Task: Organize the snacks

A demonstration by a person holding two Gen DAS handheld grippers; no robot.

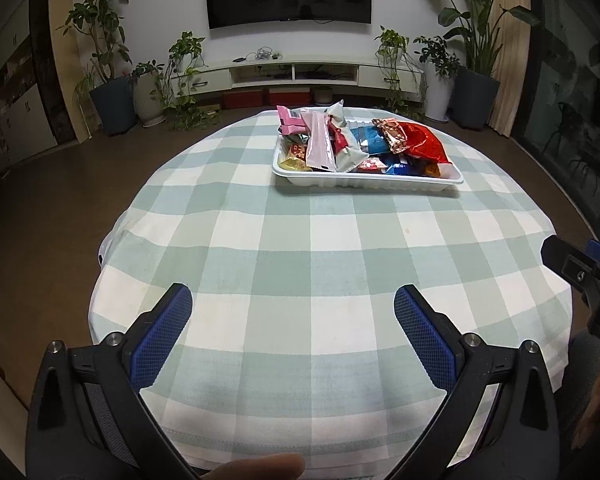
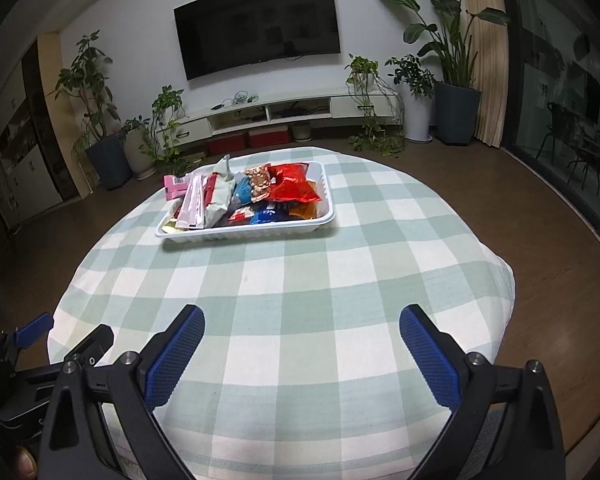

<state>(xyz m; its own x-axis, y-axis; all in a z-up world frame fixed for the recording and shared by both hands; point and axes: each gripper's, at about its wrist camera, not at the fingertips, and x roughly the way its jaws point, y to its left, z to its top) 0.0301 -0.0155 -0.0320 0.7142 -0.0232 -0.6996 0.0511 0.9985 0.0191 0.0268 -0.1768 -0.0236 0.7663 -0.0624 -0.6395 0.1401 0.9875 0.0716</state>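
Checked tablecloth (image 1: 300, 240) bears the snack tray (image 1: 364, 182); both claws (image 1: 294, 308) (image 2: 302, 326) gape wide, empty.

The room is dim, and the checked cloth on the table (image 1: 300, 240) is the brightest surface, lit evenly from above. The tray (image 1: 364, 182) casts a soft shadow on its near side. Glare glints on the red packet (image 1: 424, 140) in it. Fisheye distortion bows the table's edges; corners beyond it fall into black vignette. Focus stays sharp.
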